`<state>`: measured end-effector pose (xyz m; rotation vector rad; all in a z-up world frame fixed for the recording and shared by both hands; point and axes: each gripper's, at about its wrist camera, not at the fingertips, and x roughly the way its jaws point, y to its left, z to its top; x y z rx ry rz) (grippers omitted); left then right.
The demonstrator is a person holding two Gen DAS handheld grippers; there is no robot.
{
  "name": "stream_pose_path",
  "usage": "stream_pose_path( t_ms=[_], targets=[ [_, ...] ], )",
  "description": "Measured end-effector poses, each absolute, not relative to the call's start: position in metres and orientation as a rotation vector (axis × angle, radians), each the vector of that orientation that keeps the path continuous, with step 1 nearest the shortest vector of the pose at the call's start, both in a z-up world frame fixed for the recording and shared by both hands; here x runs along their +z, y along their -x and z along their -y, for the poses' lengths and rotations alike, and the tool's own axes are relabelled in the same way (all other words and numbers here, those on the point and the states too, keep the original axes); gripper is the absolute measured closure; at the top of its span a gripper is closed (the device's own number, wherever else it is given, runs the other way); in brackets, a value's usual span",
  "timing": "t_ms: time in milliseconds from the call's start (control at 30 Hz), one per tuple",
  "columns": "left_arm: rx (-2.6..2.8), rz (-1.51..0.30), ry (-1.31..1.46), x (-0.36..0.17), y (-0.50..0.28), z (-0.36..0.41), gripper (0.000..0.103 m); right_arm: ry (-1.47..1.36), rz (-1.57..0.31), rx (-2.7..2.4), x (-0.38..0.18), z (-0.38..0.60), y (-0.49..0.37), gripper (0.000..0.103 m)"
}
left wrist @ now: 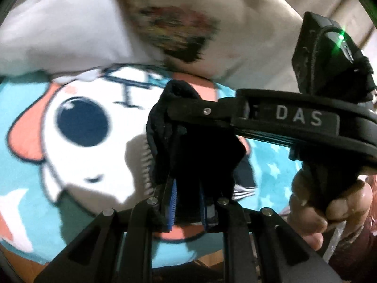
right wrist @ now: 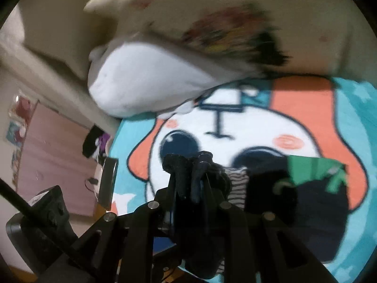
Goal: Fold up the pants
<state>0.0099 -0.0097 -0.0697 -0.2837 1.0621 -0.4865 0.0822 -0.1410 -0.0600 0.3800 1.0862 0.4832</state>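
Two grippers each pinch a bit of the dark pants above a bed. In the left wrist view, the left gripper (left wrist: 187,188) has its two fingers close together, and a thick bunch of the black pants (left wrist: 200,146) is squeezed between the blue pads (left wrist: 173,204). The cloth sticks up past the fingertips in a lump. Just above it the other tool, marked with the letters DAS, reaches in from the right, and its tip touches the same bunch of cloth. A hand (left wrist: 329,202) holds that tool by its grip low on the right.

In the right wrist view, the right gripper (right wrist: 188,184) is nearly closed too, with a rolled edge of the pants (right wrist: 181,172) clamped between its fingers. More of the dark pants hangs down to the right, where some green cloth (right wrist: 313,172) and a striped bit (right wrist: 238,186) show.

Under both tools lies a teal blanket (right wrist: 358,122) with a big cartoon face with orange ears and dark round eyes. Past the blanket sit a white pillow (right wrist: 146,82) and a cream pillow with a blurry colored print (right wrist: 235,33). Off to the left is a pink wall (right wrist: 54,155).
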Motion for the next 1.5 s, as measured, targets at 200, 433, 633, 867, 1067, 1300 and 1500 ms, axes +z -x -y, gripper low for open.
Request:
stream_pose_path(
  t_ms=[200, 433, 633, 867, 1067, 1300, 1500],
  targets=[
    [-0.563, -1.118, 0.182, -0.082, -0.012, 0.081, 0.087, -0.53, -1.077, 0.377, -0.087, 0.241, -0.077, 0.084],
    [-0.536, -1.148, 0.222, -0.081, -0.012, 0.081, 0.072, -0.505, -1.065, 0.175, -0.111, 0.319, -0.074, 0.069],
    [-0.367, -1.191, 0.314, -0.091, -0.021, 0.046, 0.065, -0.541, -0.907, 0.252, -0.07, 0.339, -0.057, 0.068],
    [-0.314, -1.263, 0.256, -0.132, -0.033, 0.073, 0.065, -0.657, -1.053, 0.541, -0.108, 0.291, -0.061, 0.076],
    [-0.277, -1.26, 0.146, -0.144, -0.029, 0.089, 0.062, -0.6, -1.133, 0.454, -0.145, 0.3, -0.049, 0.095],
    [-0.339, -1.201, 0.278, -0.112, -0.028, 0.055, 0.053, -0.591, -1.026, 0.436, -0.117, 0.32, -0.046, 0.056],
    [-0.337, -1.204, 0.424, -0.126, -0.054, 0.028, 0.041, -0.621, -1.049, 0.384, -0.132, 0.327, -0.059, 0.031]
  ],
)
